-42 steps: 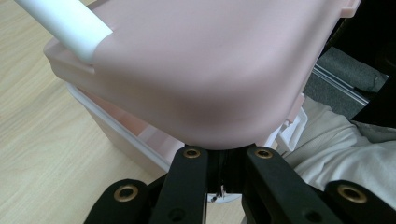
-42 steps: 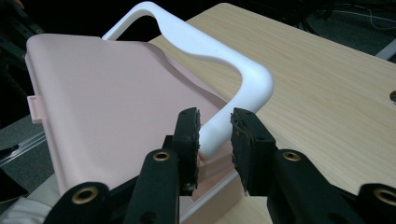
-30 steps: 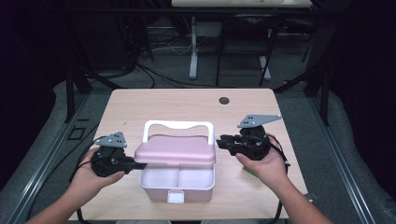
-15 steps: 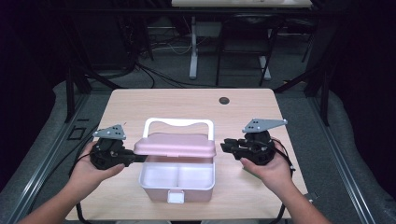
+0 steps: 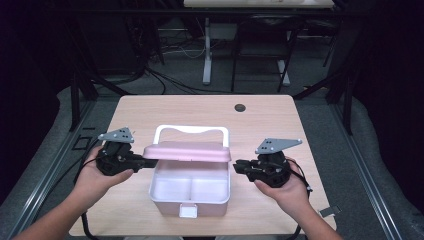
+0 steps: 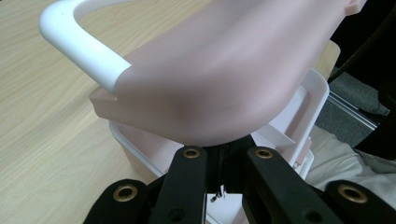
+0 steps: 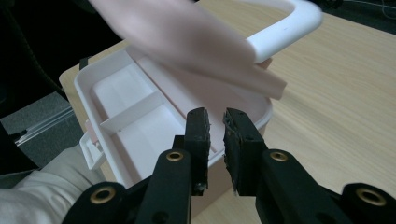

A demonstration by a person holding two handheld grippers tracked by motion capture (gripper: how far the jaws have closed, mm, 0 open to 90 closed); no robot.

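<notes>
Table (image 5: 150, 112), lid (image 5: 187, 151) (L gripper (image 5: 146, 162))

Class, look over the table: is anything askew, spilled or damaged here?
The pink lid is askew: the left gripper pinches one end and holds it tilted above the open white box. The right gripper is beside the box, holding nothing. Nothing spilled or damaged.

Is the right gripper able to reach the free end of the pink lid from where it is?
Probably yes: the right gripper sits beside the pink lid, with nothing between them, though its jaws stand nearly closed.
</notes>
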